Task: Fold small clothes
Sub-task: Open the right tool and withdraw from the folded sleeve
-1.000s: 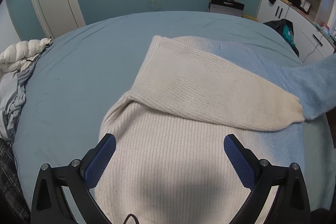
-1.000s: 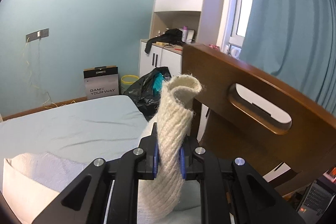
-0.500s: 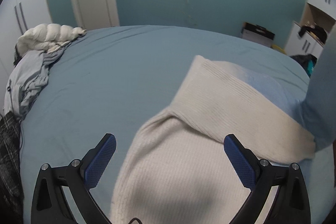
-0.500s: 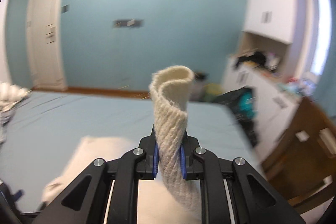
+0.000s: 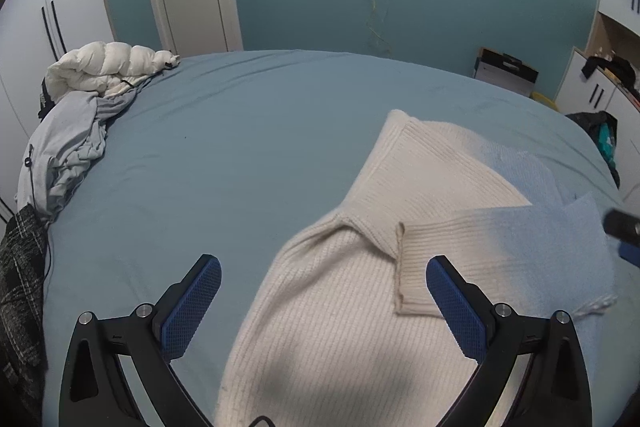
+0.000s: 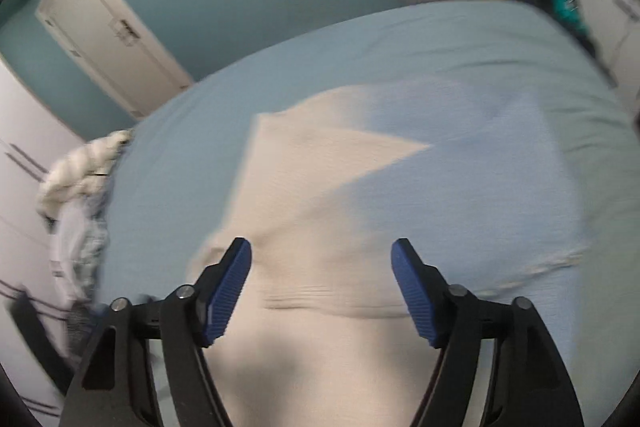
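Already folded in: both sleeves (image 5: 452, 267) across the sweater (image 5: 340, 339) on the bed (image 5: 240, 155). Jaws just opened on the right gripper (image 6: 321, 287), spread on the left gripper (image 5: 323, 301), nothing between. Left: folding the body.

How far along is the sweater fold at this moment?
Done: both sleeves lie folded across the cream sweater, the second cuff just laid down. In hand: nothing; the right gripper has just been opening and is empty, and the left gripper is open. Left: folding the body.

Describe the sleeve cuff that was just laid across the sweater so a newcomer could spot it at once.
Start at the blue bed and find the cream ribbed sweater spread on its near right part. The cuff lies across the chest, just inside the left claw's right-hand pad. It is the only squared, free-ended band with a raised seam edge.
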### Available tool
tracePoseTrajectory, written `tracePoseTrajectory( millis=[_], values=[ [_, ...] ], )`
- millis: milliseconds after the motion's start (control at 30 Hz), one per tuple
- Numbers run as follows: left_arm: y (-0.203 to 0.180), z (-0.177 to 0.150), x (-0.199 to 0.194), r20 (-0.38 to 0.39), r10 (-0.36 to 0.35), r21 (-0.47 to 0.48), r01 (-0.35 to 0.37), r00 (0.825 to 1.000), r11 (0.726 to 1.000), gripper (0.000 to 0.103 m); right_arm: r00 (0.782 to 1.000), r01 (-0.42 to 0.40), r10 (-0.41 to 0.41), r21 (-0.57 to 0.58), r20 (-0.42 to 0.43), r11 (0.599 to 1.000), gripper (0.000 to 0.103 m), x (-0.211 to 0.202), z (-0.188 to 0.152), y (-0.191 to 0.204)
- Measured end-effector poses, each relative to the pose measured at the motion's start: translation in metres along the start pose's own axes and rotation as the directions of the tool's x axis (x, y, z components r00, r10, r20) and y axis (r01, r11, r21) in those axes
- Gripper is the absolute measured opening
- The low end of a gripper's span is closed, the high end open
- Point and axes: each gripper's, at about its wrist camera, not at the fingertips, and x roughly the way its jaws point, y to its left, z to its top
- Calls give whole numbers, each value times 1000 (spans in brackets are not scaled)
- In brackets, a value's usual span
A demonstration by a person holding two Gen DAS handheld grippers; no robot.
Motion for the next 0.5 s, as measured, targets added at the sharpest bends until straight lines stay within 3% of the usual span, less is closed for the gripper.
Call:
tracePoseTrajectory(
  millis=[67, 200, 500],
  values=[
    [-5, -1, -1, -2, 1, 21, -1, 1000, 1000, 103, 995, 93, -91, -30, 41, 995, 78, -9, -7, -13],
    [-13, -3, -2, -11, -8, 45, 9, 1000, 999, 103, 967, 243, -236, -66, 96, 968, 79, -28, -33, -52],
    [-33, -12, 0, -33, 5, 119, -1, 999, 993, 103, 897, 440, -435, -76, 78, 895, 79, -21, -103, -122]
  ],
)
